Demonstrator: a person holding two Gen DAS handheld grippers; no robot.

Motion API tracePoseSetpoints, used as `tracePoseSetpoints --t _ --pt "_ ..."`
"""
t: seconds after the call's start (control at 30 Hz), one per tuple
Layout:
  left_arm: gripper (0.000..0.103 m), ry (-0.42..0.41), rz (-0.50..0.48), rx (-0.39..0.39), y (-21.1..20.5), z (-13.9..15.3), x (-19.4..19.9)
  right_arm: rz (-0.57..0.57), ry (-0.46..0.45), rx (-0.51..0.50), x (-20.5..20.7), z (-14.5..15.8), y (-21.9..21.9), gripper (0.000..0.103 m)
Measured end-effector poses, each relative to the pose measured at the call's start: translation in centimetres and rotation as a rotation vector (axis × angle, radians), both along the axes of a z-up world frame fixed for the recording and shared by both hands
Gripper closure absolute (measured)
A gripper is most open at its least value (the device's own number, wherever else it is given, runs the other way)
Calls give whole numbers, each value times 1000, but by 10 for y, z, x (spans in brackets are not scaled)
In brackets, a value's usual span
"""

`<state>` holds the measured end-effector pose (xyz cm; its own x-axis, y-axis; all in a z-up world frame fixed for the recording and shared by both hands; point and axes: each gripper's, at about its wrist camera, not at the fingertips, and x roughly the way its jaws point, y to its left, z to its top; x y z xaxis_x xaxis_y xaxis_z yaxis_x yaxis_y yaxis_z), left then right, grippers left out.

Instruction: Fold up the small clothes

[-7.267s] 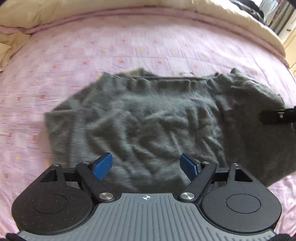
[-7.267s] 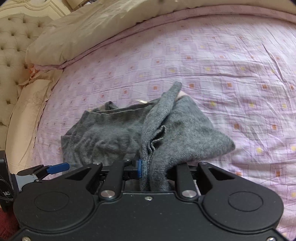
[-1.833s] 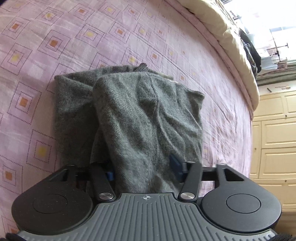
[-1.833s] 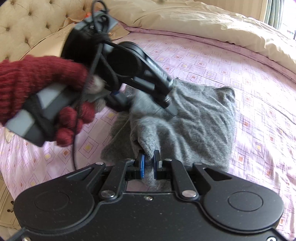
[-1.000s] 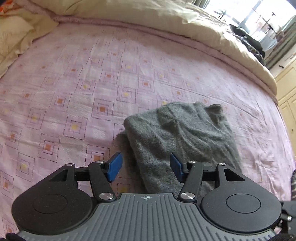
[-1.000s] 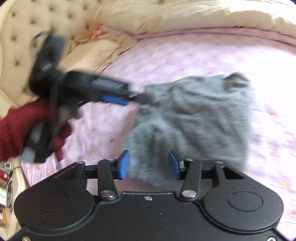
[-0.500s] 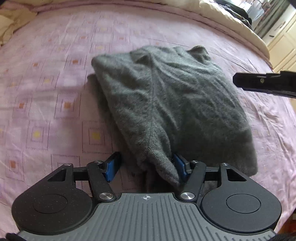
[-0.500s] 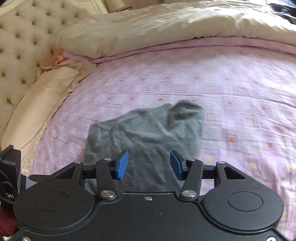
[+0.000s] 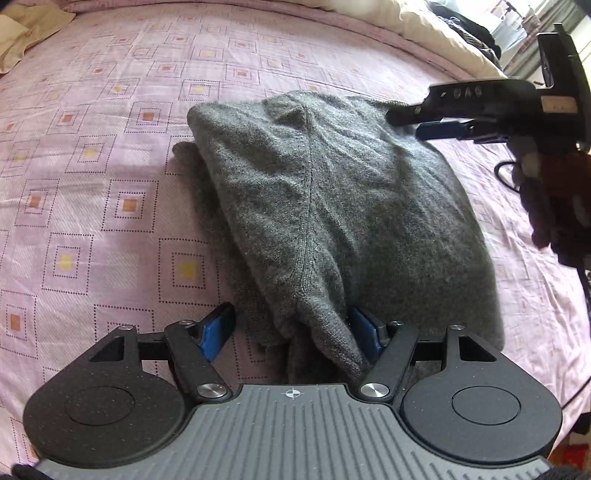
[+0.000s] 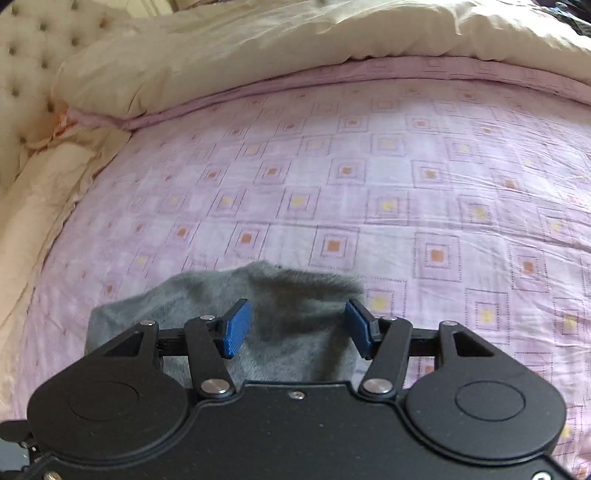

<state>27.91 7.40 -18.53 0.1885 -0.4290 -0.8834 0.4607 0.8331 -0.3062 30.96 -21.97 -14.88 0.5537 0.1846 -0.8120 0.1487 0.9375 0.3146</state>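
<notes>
A grey knitted sweater (image 9: 332,206) lies folded into a thick bundle on the pink patterned bedsheet (image 9: 92,184). My left gripper (image 9: 291,330) is open, its blue pads on either side of the bundle's near corner, which pokes up between them. My right gripper (image 10: 297,328) is open and empty, above the sweater's far edge (image 10: 280,295). In the left wrist view the right gripper (image 9: 424,122) reaches in from the right, held by a hand in a dark red glove (image 9: 554,206).
A cream duvet (image 10: 295,48) is bunched along the far side of the bed. A tufted cream headboard (image 10: 22,55) and pillows (image 10: 33,206) lie at the left. Dark clothes (image 9: 469,29) are piled beyond the bed.
My left gripper has stayed at the sweater's near corner. My right gripper has moved forward over the far part of the sweater. Both stay open.
</notes>
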Motion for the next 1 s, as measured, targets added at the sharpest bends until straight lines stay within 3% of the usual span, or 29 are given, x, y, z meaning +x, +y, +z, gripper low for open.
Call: tracePoseSetpoints --t 0.13,0.33,0.43,0.6,0.73,1.0 --pt "32 45 54 -36 7 1 2 10 -8 106 -25 5 -13 27" --pt "31 115 167 -102 21 -3 10 36 87 279 -78 -22 -7 27" --pt "24 138 187 -137 25 -5 13 26 122 340 -98 -35 0 27" --pt "24 145 170 -187 23 -7 26 19 101 373 -101 -36 10 25" --pt "24 140 218 -241 18 -9 39 -9 92 380 -102 -37 11 25" --pt "24 121 185 -222 7 -8 79 -24 96 406 -115 -38 13 25"
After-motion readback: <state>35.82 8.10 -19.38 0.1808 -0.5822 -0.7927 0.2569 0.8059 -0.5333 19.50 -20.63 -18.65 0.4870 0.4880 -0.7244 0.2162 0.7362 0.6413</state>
